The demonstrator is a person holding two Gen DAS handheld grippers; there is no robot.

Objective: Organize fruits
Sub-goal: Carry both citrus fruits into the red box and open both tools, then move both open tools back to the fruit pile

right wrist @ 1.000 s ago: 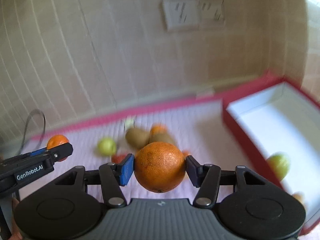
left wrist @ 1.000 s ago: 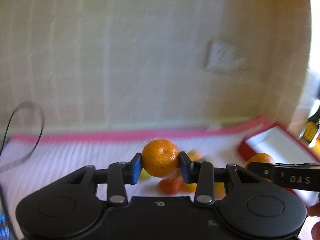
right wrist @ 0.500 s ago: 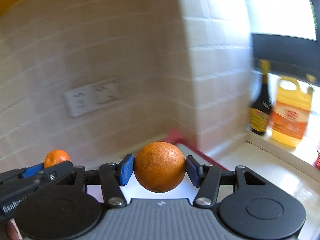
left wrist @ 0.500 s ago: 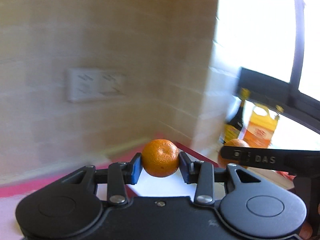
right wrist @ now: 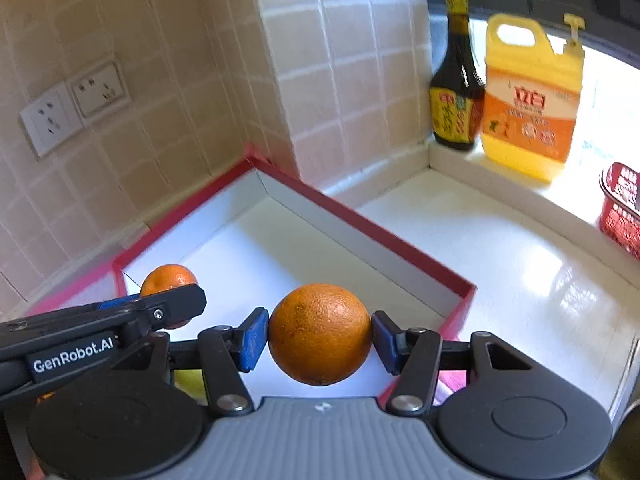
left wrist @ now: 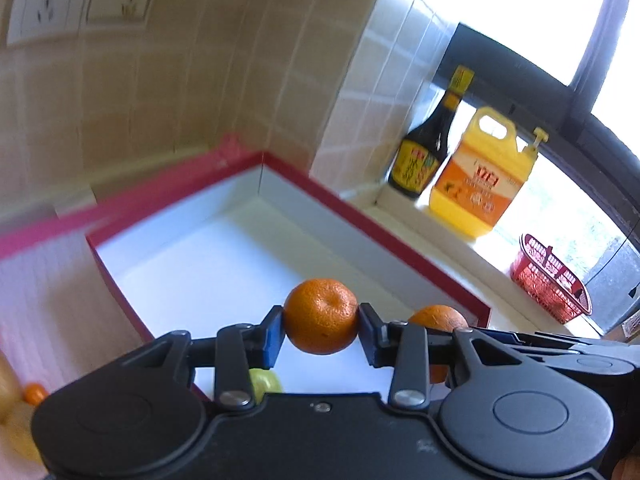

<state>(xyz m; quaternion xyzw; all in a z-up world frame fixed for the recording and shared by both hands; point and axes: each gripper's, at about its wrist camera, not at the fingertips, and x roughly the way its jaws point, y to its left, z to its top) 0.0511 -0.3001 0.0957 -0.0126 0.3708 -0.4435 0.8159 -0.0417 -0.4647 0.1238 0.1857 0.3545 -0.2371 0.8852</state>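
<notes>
Both views have swung off the pink mat and its loose fruit; the box now lies ahead of the jaws. Left gripper (left wrist: 321, 334): jaws part-open, clamped on a small dimpled orange mandarin (left wrist: 321, 316), held over the near-left of the floor of the shallow red-rimmed white cardboard box (left wrist: 384, 236). Right gripper (right wrist: 319, 340), just right of it: jaws wider, gripping a larger round orange (right wrist: 320, 334) above the box's near-right corner. Floor directly below and ahead of both; left sits deeper in. A yellow-green fruit (left wrist: 266, 382) lies below the left jaws.
</notes>
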